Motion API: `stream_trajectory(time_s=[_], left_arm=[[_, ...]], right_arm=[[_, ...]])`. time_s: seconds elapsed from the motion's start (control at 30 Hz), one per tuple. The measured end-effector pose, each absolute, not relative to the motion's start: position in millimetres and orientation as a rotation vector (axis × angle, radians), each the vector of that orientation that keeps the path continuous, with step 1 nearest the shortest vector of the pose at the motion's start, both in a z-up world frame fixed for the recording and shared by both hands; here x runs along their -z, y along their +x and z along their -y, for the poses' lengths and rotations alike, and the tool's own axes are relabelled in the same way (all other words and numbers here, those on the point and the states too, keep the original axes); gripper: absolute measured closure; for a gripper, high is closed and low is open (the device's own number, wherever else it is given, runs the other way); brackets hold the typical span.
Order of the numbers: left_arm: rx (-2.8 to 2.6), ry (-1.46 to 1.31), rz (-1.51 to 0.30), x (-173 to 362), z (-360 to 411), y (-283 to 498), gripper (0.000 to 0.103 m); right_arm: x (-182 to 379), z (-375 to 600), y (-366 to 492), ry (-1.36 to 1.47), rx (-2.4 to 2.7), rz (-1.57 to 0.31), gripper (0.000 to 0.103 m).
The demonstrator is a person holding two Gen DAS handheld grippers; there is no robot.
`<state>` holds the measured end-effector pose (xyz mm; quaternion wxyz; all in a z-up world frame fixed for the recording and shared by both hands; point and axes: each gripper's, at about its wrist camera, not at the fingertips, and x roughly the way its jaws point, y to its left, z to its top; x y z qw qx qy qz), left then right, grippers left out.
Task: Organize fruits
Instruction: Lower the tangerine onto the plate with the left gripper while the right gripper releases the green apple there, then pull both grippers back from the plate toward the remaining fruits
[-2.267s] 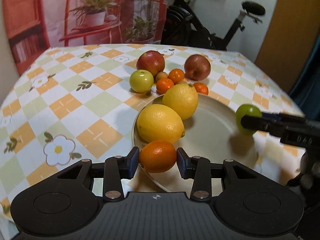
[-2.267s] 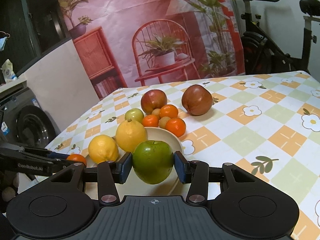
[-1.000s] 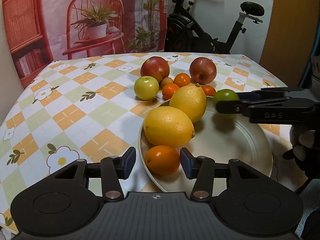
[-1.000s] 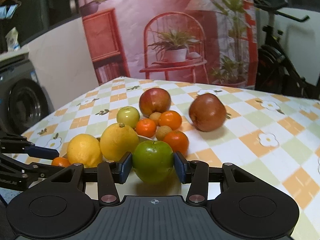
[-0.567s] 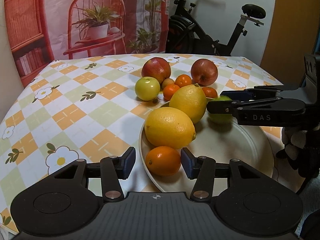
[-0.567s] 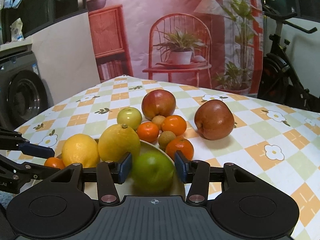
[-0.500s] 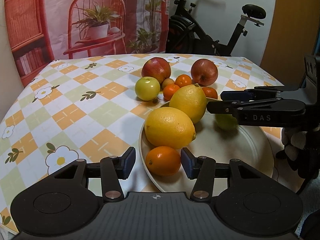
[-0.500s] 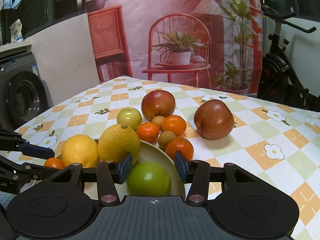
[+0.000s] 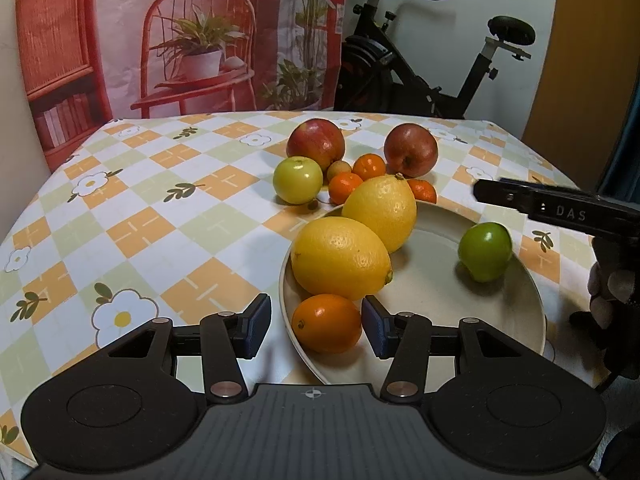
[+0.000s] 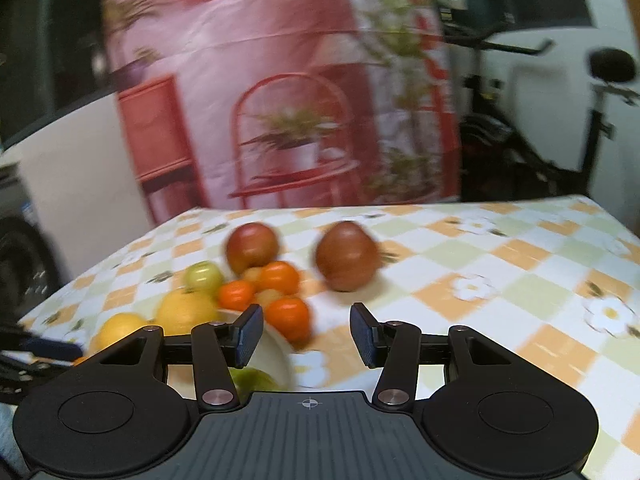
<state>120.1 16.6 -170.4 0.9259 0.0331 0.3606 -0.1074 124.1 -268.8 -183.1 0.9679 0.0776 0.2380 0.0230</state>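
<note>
A beige plate (image 9: 436, 300) holds two lemons (image 9: 340, 258), an orange (image 9: 326, 322) and a green apple (image 9: 485, 251). My left gripper (image 9: 314, 322) is open, its fingers either side of the orange without touching it. My right gripper (image 10: 306, 334) is open and empty, raised above the plate's far edge; it shows in the left wrist view (image 9: 556, 208) above and behind the green apple. Two red apples (image 9: 316, 145), a pale green apple (image 9: 298, 180) and several small oranges (image 9: 369, 167) lie on the cloth beyond the plate.
The table has a checked flower cloth (image 9: 140, 216). An exercise bike (image 9: 420, 80) and a red printed backdrop (image 9: 180, 40) stand behind the table. The right wrist view is blurred by motion.
My right gripper opened and let the green apple onto the plate, then lifted and drew back to the right. My left gripper opened off the orange and stayed around it.
</note>
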Motion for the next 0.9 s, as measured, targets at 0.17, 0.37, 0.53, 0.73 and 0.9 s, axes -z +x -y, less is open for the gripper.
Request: stream_trajectory(time_s=[0.17,0.37,0.53,0.73,0.9], left_arm=[[0.199,0.050,-0.714,167,-19,118,0.050],[0.186,0.021,-0.672,162,-21,113,0.050],[0.174,0.018,-0.639,160,-18,110,0.050],[0.151,0.003,-0.631,160,-22,111,0.050],[0.128,-0.028,-0.627,158,-27,113,0.050]], right_arm=[[189,288,123,0.213,0.030,-0.489,0.056],[196,285,122,0.191,0.006,-0.505,0.056],[197,284,124,0.210,-0.009,-0.522,0.056],[198,284,126,0.220,-0.024,-0.537,0.056],[199,285,126,0.233,-0.025,-0.535,0.056]])
